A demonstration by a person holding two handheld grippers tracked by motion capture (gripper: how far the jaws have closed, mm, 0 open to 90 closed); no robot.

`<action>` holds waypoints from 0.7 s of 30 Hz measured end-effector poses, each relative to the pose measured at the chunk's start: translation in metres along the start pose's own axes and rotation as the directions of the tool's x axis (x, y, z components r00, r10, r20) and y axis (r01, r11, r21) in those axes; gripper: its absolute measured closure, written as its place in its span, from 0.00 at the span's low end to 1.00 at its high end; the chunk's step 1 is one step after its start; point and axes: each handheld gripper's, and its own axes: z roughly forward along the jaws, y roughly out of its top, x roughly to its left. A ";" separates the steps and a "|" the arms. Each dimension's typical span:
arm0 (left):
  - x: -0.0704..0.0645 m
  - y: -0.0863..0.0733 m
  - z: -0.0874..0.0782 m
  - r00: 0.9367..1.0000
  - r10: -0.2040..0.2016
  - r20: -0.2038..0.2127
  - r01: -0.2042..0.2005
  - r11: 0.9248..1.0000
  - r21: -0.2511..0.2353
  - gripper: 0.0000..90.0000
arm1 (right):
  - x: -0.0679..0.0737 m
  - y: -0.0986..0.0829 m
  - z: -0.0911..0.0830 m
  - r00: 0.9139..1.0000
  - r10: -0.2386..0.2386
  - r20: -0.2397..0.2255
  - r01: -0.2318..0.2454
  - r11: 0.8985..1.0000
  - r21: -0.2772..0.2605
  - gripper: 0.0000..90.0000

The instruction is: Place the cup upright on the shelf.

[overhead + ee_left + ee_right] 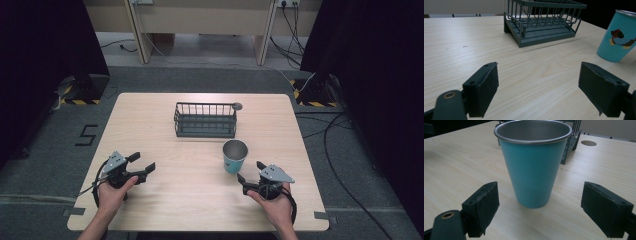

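Observation:
A teal metal cup [235, 156] stands upright on the wooden table [165, 125], right of centre; it has a steel rim and a cartoon dog print [621, 37]. Behind it sits a dark wire rack [205, 120], empty. My right gripper [250, 172] is open just short of the cup [534, 165], which stands ahead of its spread jaws, not touched. At the table's left front my left gripper [141, 162] is open over bare wood, with the rack [541, 22] and the cup further ahead to its right.
A round cable hole [237, 106] lies in the table beside the rack's right end. Black curtains hang at both sides. Cables run over the floor at the right, and desks stand along the back wall.

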 end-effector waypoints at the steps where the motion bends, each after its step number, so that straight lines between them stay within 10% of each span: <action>1: 0.000 0.000 0.000 1.000 0.001 0.000 -0.001 1.000 0.000 0.18 | 0.000 0.001 0.002 1.000 -0.004 0.002 0.004 1.000 0.002 0.17; 21: 0.000 0.000 0.001 1.000 -0.001 0.003 0.001 1.000 0.005 0.18 | 0.005 0.014 0.047 1.000 -0.014 -0.018 0.014 1.000 -0.001 0.17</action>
